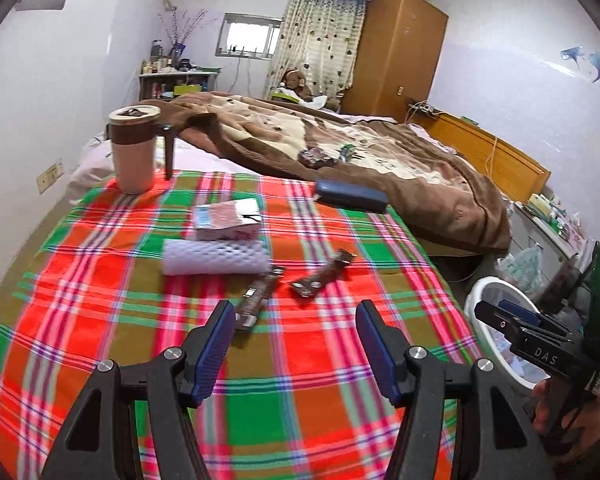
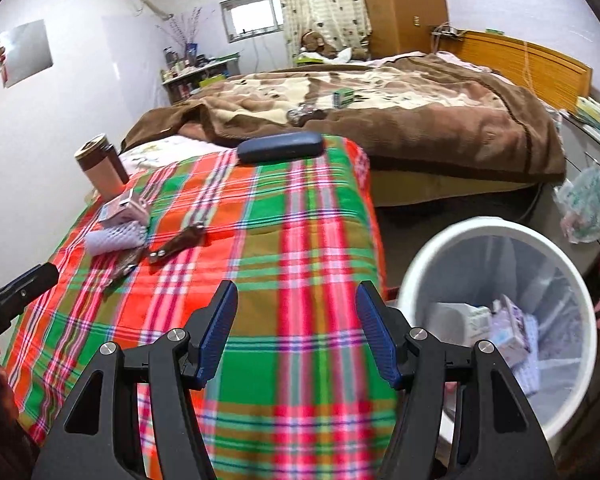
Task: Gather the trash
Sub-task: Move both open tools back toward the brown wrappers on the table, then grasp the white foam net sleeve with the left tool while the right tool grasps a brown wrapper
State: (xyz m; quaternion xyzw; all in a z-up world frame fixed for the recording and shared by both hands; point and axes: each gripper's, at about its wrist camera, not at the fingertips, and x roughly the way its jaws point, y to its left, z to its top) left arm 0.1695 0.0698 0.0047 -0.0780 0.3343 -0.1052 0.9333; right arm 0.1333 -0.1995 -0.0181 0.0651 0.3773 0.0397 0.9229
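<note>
Two brown snack wrappers [image 1: 322, 276] [image 1: 258, 298] lie on the plaid cloth [image 1: 280, 400], just beyond my open, empty left gripper [image 1: 296, 320]. Behind them lie a white foam net sleeve [image 1: 216, 258] and a pink carton [image 1: 228, 222]. My right gripper [image 2: 296, 300] is open and empty over the cloth's right part [image 2: 292, 240], beside the white trash bin [image 2: 496, 232], which holds several discarded packages [image 2: 512, 328]. The wrappers [image 2: 176, 244], the sleeve [image 2: 114, 238] and the carton [image 2: 124, 210] show to its far left.
A pink cup with a brown lid [image 1: 134, 148] stands at the cloth's far left. A dark blue case [image 1: 350, 196] lies at its far edge. Beyond is a bed with a brown blanket [image 1: 380, 152]. The bin [image 1: 496, 336] stands on the floor right of the cloth.
</note>
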